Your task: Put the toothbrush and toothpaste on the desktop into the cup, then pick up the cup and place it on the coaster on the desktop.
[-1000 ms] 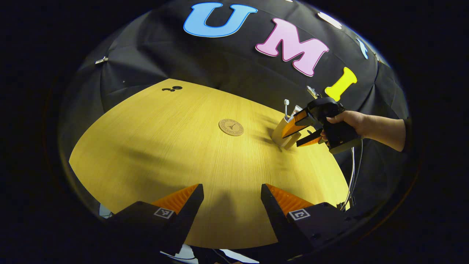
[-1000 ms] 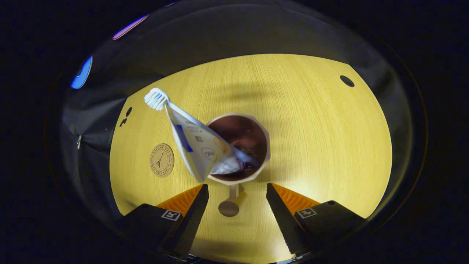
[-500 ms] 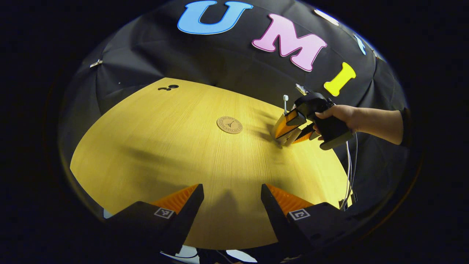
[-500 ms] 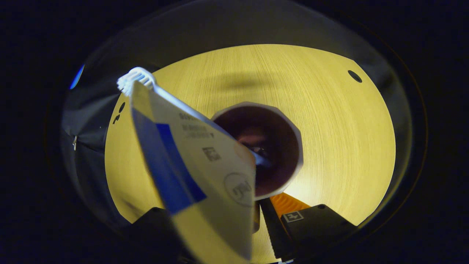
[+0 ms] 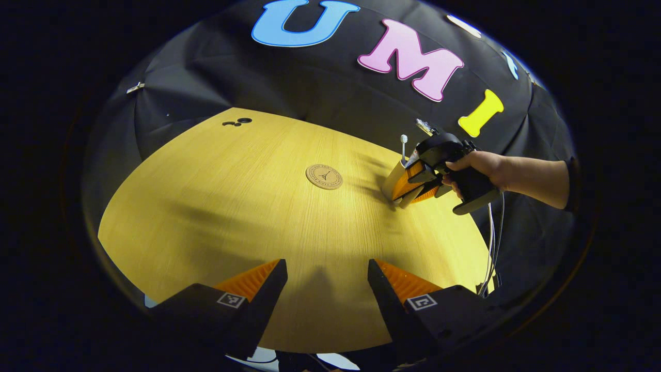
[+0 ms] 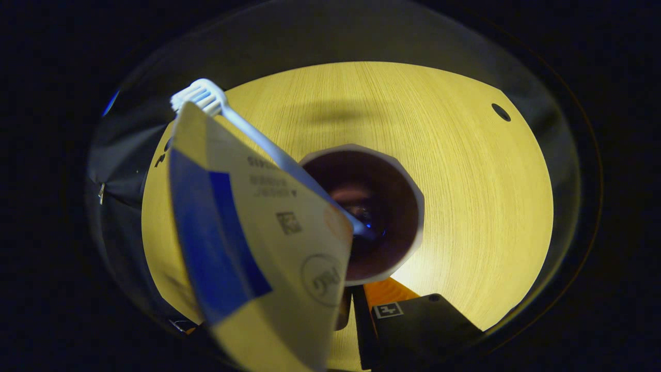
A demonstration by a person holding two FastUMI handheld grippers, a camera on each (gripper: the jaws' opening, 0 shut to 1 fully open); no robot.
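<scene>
- Two items already loaded: white plastic toothbrush (image 6: 206,101) and flat white-and-blue toothpaste tube (image 6: 248,248) lean out of pale faceted cup (image 6: 361,217), directly ahead of right gripper (image 5: 413,183).
- Right gripper apparently pinching cup's side; left gripper (image 5: 325,281) spread, idle.
- Likely light, rigid, top-heavy; low wall grip safest.
- Round cork coaster (image 5: 324,176) near, just beyond cup.

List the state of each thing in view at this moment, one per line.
cup: upright on the table, gripped, not yet on the coaster
toothbrush: in the cup, head up
toothpaste: in the cup, leaning
coaster: bare
right tool: closed on the cup
left tool: open, holding nothing
</scene>
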